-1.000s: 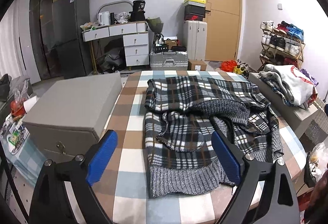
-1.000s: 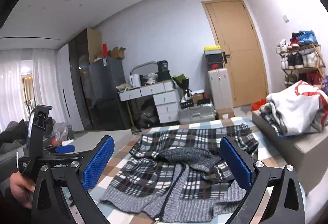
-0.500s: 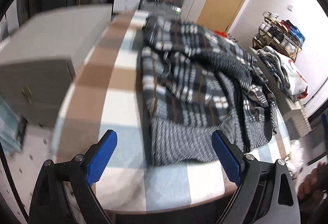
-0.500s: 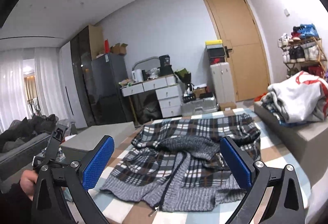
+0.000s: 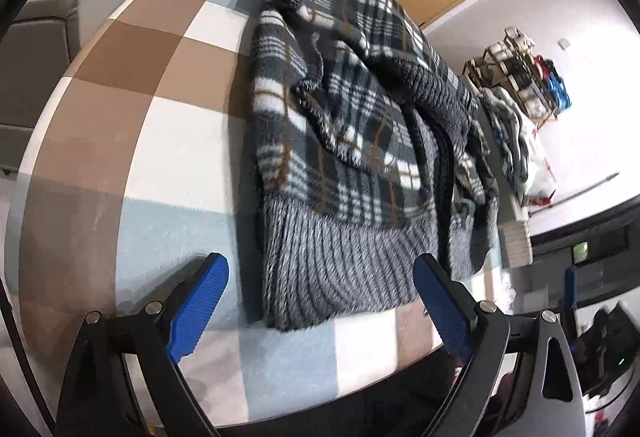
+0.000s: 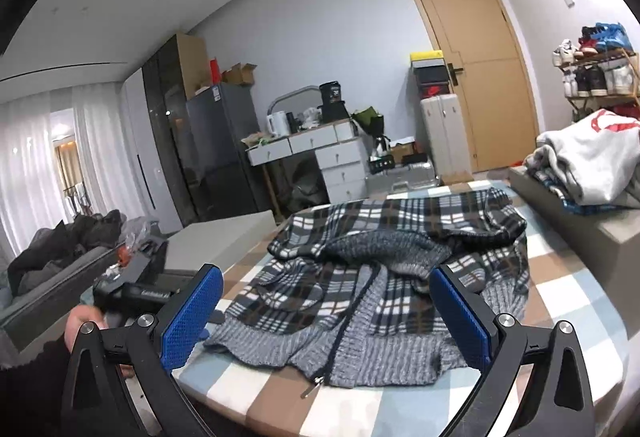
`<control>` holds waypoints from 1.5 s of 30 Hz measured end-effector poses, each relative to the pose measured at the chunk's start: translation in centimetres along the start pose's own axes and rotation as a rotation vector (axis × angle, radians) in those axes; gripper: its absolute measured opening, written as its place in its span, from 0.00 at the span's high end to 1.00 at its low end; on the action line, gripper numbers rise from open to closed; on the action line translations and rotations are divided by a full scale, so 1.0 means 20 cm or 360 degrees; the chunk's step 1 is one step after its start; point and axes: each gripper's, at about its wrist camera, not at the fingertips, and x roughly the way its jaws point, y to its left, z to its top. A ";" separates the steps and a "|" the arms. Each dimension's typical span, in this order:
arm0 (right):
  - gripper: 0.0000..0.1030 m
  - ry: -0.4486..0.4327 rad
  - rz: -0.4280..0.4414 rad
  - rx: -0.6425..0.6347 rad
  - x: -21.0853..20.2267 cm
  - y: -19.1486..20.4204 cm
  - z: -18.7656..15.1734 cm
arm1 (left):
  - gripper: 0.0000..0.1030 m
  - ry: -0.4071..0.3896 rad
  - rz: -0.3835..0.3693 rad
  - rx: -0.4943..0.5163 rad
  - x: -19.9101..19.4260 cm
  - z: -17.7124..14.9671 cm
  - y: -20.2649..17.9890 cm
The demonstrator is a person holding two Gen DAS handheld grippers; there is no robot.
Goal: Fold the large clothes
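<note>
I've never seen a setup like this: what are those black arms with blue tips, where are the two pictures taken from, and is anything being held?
No robot here: a person holds a two-finger gripper in each hand, each with a camera looking along its fingers. One picture is from the left gripper, tilted down at the table; the other is from the right gripper, looking across the room. A crumpled plaid jacket lies on the checked table. Both grippers are open and hold nothing.
</note>
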 end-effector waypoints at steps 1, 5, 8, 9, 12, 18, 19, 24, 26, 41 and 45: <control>0.00 0.0003 0.0001 0.0006 0.00 0.00 0.00 | 0.12 0.0012 -0.0024 -0.0029 -0.01 0.00 0.01; 0.00 -0.0004 0.0001 0.0034 -0.02 -0.01 -0.02 | 0.12 0.0039 -0.0102 -0.0048 0.00 -0.04 0.02; 0.00 0.0016 0.0006 0.0038 -0.02 -0.01 -0.02 | 0.12 0.0087 -0.0208 -0.0056 0.01 -0.04 0.04; 0.00 0.0017 0.0010 0.0038 -0.02 -0.01 -0.03 | 0.12 0.0147 -0.0302 -0.0073 0.03 -0.04 0.04; 0.00 0.0025 0.0030 0.0047 -0.01 0.00 -0.03 | 0.12 0.0242 -0.0501 -0.0112 0.07 0.02 0.08; 0.00 0.0017 0.0045 0.0040 -0.01 0.02 -0.04 | 0.12 0.0176 -0.0725 -0.0029 0.03 0.10 -0.02; 0.00 0.0019 0.0040 0.0034 -0.01 0.02 -0.04 | 0.12 0.0196 -0.0791 -0.0005 0.03 0.10 -0.04; 0.00 0.0044 0.0033 0.0059 0.00 0.00 -0.05 | 0.12 0.0302 -0.0849 -0.0067 0.12 0.10 0.01; 0.00 0.0049 0.0030 0.0070 0.00 -0.01 -0.05 | 0.13 0.0274 -0.0763 -0.0108 0.13 0.08 0.05; 0.00 0.0275 -0.0287 0.0397 0.08 -0.49 0.07 | 0.12 0.0173 -0.0585 -0.0030 0.12 0.09 0.00; 0.00 0.0539 -0.0317 0.0574 0.20 -0.69 0.05 | 0.13 0.0126 -0.0608 -0.0010 0.11 0.08 0.00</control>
